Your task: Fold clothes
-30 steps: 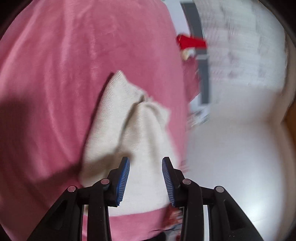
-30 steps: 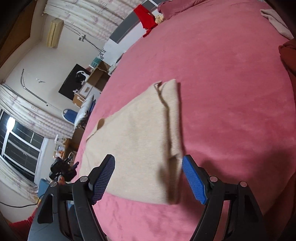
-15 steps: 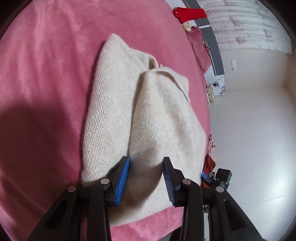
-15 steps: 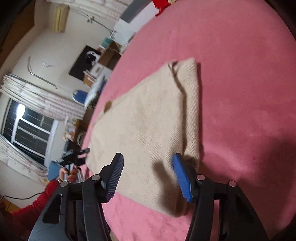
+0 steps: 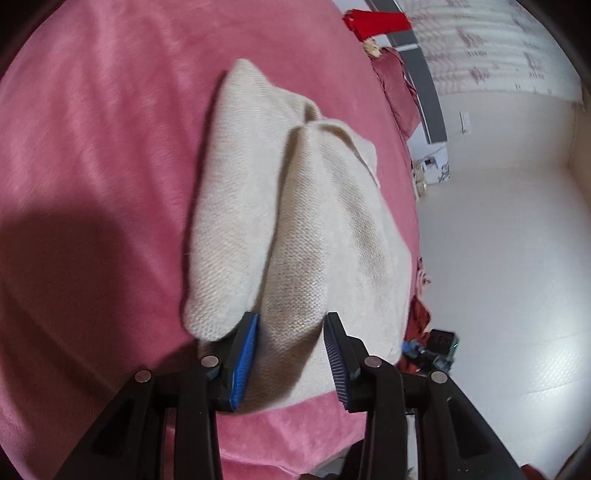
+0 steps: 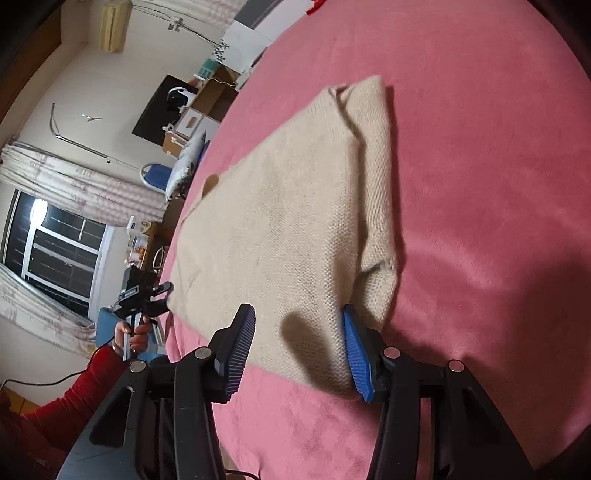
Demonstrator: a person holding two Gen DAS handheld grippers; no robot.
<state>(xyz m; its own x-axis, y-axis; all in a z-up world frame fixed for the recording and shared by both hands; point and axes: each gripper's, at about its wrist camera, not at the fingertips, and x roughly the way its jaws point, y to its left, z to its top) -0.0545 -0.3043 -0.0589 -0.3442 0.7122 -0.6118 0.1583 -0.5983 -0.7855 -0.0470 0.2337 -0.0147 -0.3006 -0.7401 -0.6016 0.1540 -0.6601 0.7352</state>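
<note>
A cream knitted sweater (image 5: 295, 221) lies partly folded on a pink bed cover (image 5: 92, 147). It also shows in the right wrist view (image 6: 288, 221). My left gripper (image 5: 291, 347) is open, its blue pads either side of a raised fold at the sweater's near edge. My right gripper (image 6: 299, 343) is open, its jaws straddling the sweater's near corner, the right pad (image 6: 356, 354) against the folded edge. In the right wrist view the left gripper (image 6: 147, 291) shows at the sweater's far-left corner, held by a hand in a red sleeve.
The bed cover (image 6: 480, 147) stretches far to the right. A red garment (image 5: 376, 22) and a dark red pillow (image 5: 399, 88) lie at the bed's far end. Beyond the bed's left edge are a blue chair (image 6: 155, 173), boxes and a window.
Both grippers have moved in closer to the sweater's near edge. The right gripper's jaws have narrowed from wide open. The sweater's fold now stands between the left jaws.
</note>
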